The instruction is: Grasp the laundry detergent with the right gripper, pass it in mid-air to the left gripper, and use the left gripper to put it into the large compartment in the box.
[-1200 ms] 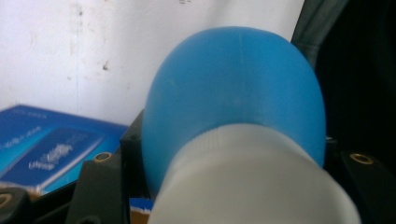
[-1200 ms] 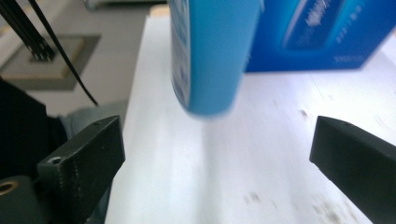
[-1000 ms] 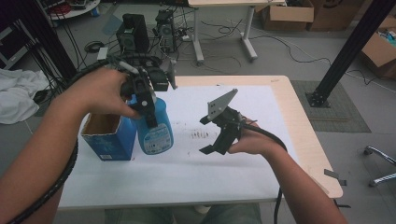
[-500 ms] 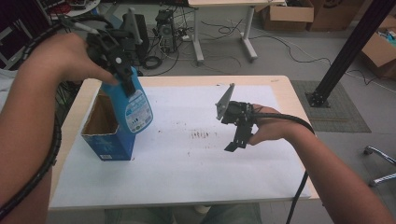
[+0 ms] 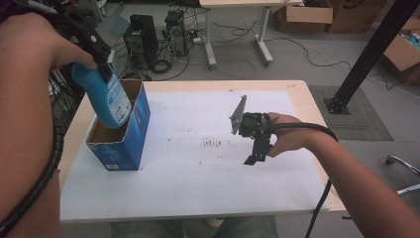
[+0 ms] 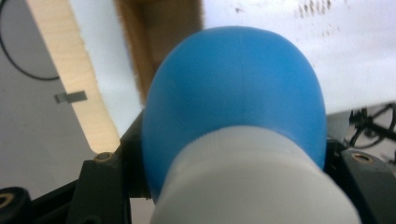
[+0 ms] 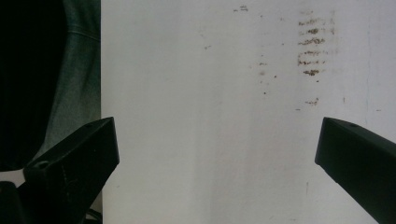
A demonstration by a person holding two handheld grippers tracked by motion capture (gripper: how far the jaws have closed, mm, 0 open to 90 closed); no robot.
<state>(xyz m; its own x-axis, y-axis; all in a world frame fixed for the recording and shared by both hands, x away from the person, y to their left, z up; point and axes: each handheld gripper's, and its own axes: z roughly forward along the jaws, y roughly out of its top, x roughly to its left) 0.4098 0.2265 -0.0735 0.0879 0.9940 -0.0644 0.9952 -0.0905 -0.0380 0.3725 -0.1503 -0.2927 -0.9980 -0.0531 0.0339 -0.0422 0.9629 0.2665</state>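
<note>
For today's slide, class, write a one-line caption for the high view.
Left tongs lower a tilted blue plastic bottle into an open blue cardboard box; right tongs hover open above the white table sheet.

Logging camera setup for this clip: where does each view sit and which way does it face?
High view: above the person's side, looking forward and down at the table; both forearms, left tool, right tool.
Left gripper view: along its jaws onto the blue bottle.
Right gripper view: down between open jaws.
Shared: the brown stains.

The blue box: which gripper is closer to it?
Left. The left gripper holds the blue bottle tilted into the blue box; the right gripper hangs open, well off to the side.
</note>
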